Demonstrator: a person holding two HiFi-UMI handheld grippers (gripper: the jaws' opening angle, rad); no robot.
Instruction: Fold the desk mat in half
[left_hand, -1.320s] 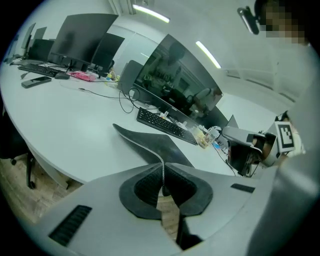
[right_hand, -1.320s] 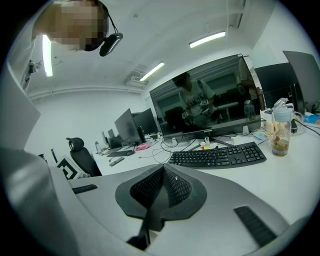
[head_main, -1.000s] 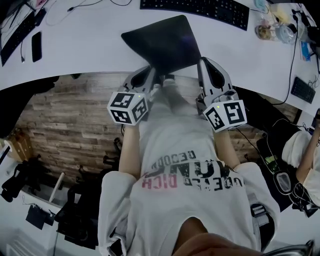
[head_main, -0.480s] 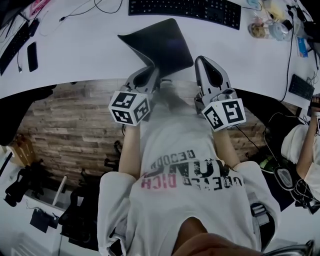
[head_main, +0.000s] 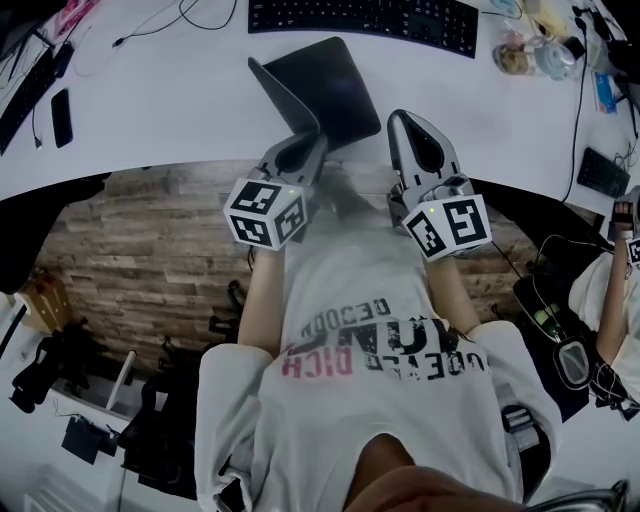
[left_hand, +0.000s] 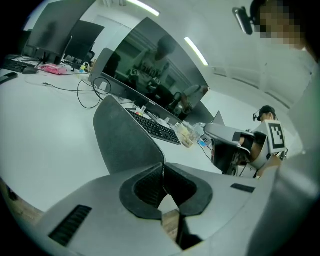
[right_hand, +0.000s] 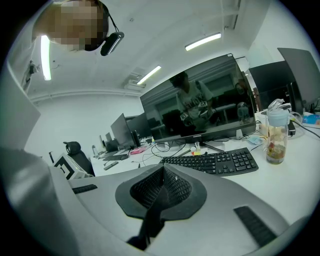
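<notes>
The dark desk mat (head_main: 335, 85) lies on the white desk (head_main: 160, 110), with its near left corner lifted so the left side stands up in a curl. My left gripper (head_main: 315, 140) is shut on that corner. In the left gripper view the grey sheet (left_hand: 125, 140) rises straight out of the closed left gripper (left_hand: 163, 167). My right gripper (head_main: 400, 120) hovers beside the mat's near right corner. Its jaws are together in the right gripper view (right_hand: 162, 172), and no mat shows beyond them.
A black keyboard (head_main: 375, 20) lies just beyond the mat, in front of a wide monitor (right_hand: 200, 105). A phone (head_main: 61, 115) lies at the left, and a jar (head_main: 515, 60) and a bottle (right_hand: 276, 132) stand at the right. Cables (head_main: 190, 15) trail at the back. Another person (head_main: 615, 290) sits at the far right.
The mat's left side has risen and curled further over toward the right. Both grippers have moved a little away from me along the desk edge.
</notes>
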